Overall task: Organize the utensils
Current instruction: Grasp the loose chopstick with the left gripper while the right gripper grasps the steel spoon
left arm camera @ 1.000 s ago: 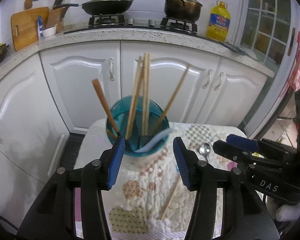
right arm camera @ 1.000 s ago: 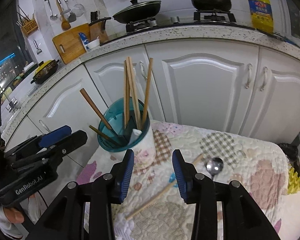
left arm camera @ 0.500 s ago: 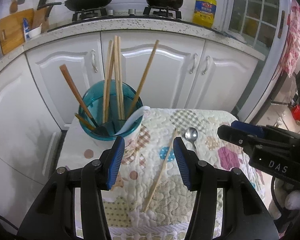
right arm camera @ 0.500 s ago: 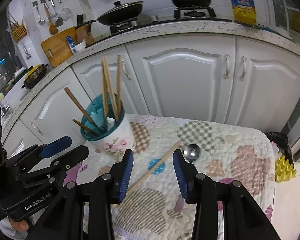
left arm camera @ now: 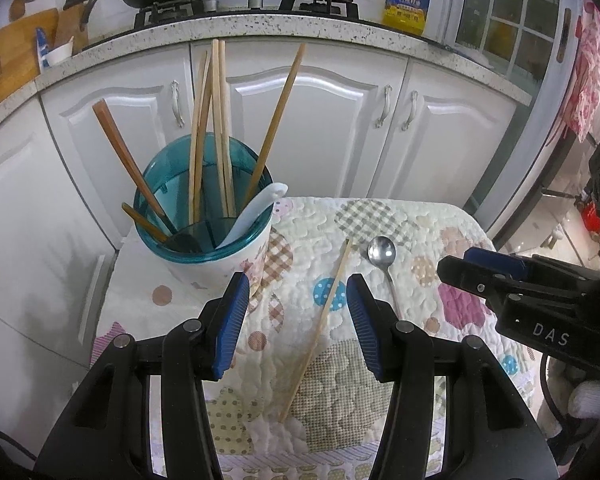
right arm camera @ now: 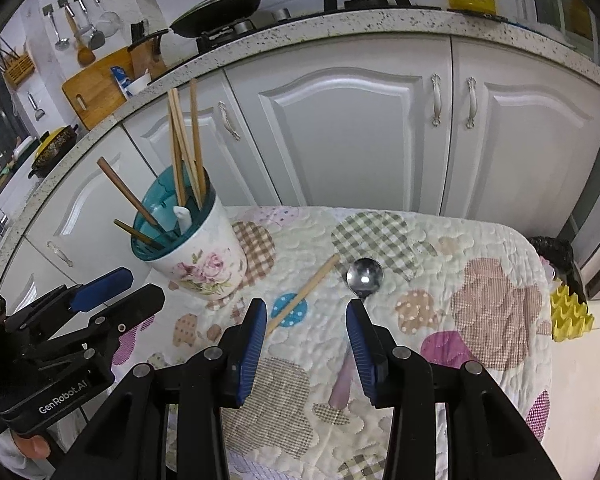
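Floral utensil holder point(left arm camera: 220, 256) with teal insert stands at the far left corner of the quilt-covered desk point(left arm camera: 420, 300), already keeping several chopsticks upright plus a white spoon, so it reads as the sorting target. 1 loose chopstick point(left arm camera: 320, 328) and 1 metal spoon point(left arm camera: 382, 254) lie flat just beside each other mid-desk, apparently the leftovers. Left gripper point(left arm camera: 294, 322) hangs over the chopstick, right gripper point(right arm camera: 306, 340) above chopstick and spoon; both sets of fingers parted, holding nothing, likely lining up for a pick.
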Motion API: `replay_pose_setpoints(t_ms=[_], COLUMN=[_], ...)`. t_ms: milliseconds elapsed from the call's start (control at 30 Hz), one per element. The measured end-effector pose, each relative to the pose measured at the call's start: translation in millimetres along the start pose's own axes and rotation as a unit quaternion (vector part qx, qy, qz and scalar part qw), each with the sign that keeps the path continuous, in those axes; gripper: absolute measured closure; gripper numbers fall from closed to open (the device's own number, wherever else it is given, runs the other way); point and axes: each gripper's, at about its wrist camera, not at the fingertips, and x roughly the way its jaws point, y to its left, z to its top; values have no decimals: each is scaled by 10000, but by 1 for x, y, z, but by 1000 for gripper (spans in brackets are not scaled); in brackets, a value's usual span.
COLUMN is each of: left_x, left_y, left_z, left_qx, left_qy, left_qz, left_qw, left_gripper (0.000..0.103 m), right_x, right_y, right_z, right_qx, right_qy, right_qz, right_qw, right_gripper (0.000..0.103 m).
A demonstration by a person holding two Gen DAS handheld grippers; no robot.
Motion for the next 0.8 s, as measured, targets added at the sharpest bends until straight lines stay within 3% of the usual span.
replay_pose_setpoints(t_ms=[233, 433, 600, 800], left_x=[12, 32, 61, 92], left_y=[3, 4, 2, 6], left_z=[-7, -18, -27, -38], left_qx=[-36, 50, 144, 191], left_qy=[149, 456, 831, 1184], left_qz=[-147, -385, -490, -467], left_qw=[9998, 9982, 9952, 9917], left_gripper=[53, 53, 53, 53], right_x=[15, 53, 90, 122], right_y=[-11, -32, -52, -72], right_z=[-7, -15, -5, 16], right_qx=[122, 289, 426, 384], right_qy=[173, 600, 810, 768], right_qz=[-33, -36, -134, -149], right_qw=[9998, 9978, 9957, 9962], right_gripper=[63, 63, 63, 63])
